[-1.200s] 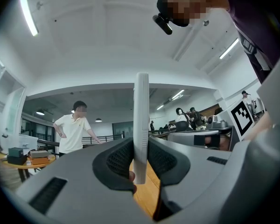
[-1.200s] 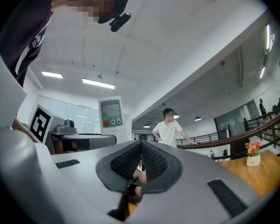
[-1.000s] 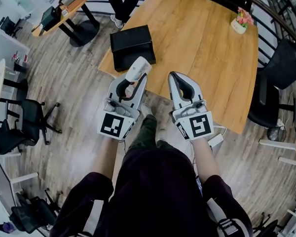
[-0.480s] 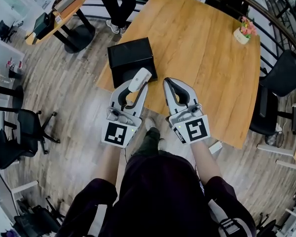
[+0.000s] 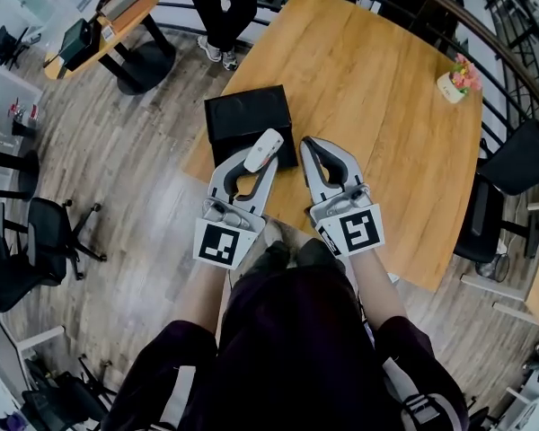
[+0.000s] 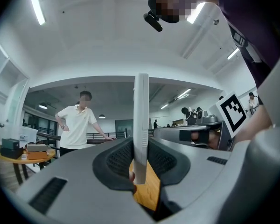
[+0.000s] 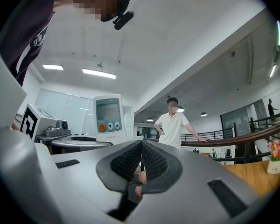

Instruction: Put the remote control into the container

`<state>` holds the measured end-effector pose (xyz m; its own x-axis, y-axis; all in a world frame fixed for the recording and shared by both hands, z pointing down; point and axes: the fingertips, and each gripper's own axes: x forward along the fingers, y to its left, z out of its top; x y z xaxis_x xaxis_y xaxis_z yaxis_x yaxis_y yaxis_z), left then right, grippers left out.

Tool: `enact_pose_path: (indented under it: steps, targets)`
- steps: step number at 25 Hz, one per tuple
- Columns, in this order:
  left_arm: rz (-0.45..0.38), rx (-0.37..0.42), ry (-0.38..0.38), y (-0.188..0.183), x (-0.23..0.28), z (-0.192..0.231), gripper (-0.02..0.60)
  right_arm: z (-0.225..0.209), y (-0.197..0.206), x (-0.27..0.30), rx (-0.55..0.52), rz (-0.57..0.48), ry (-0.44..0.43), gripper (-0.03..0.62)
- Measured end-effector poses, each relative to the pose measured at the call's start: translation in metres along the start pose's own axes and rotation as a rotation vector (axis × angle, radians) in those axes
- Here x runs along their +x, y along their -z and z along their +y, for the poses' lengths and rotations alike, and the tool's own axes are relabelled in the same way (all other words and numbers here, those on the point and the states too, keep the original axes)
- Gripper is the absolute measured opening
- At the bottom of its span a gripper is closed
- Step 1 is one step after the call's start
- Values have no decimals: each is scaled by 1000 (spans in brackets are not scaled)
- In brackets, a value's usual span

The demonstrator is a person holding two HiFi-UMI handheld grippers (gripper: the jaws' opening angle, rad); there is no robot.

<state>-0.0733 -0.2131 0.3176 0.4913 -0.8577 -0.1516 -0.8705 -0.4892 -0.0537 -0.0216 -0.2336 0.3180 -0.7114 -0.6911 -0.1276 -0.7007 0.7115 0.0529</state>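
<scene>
remote in the jaws, container just ahead

the left gripper point(image 5: 255, 167) pinches the white remote control point(image 5: 264, 149) near its lower end. in the left gripper view the remote control point(image 6: 141, 125) stands edge-on and upright between the two dark ribbed pads, rising well past the tips of the left gripper point(image 6: 140, 160). the right gripper point(image 5: 311, 146) rides close beside it on its right, with its jaws pressed together and nothing between them. from the right gripper point(image 7: 141, 160) the face of the remote control point(image 7: 108, 120) shows off to the left, with a small screen and an orange button under it.

the container point(image 5: 249, 119), a black open box, sits at the near corner of the wooden table point(image 5: 377, 79), directly ahead of the left gripper's tips. seen from the head, the remote's free end overlaps the box's near edge, though whether it is above the opening or just short of it cannot be told.

so the pickup looks done and the carry is close to its end. what seems left is to bring the remote over the opening, lower it in, and spread the jaws. nothing shows inside the box yet.
</scene>
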Motion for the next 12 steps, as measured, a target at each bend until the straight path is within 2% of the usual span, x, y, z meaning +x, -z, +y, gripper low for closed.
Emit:
enact_pose_path:
  steps: [7, 12]
  targets:
    - [18, 19, -60, 9, 21, 29, 91, -12, 10, 42, 13, 9, -77, 18]
    - [82, 16, -127, 39, 44, 49, 91, -30, 37, 69, 75, 45, -140, 18]
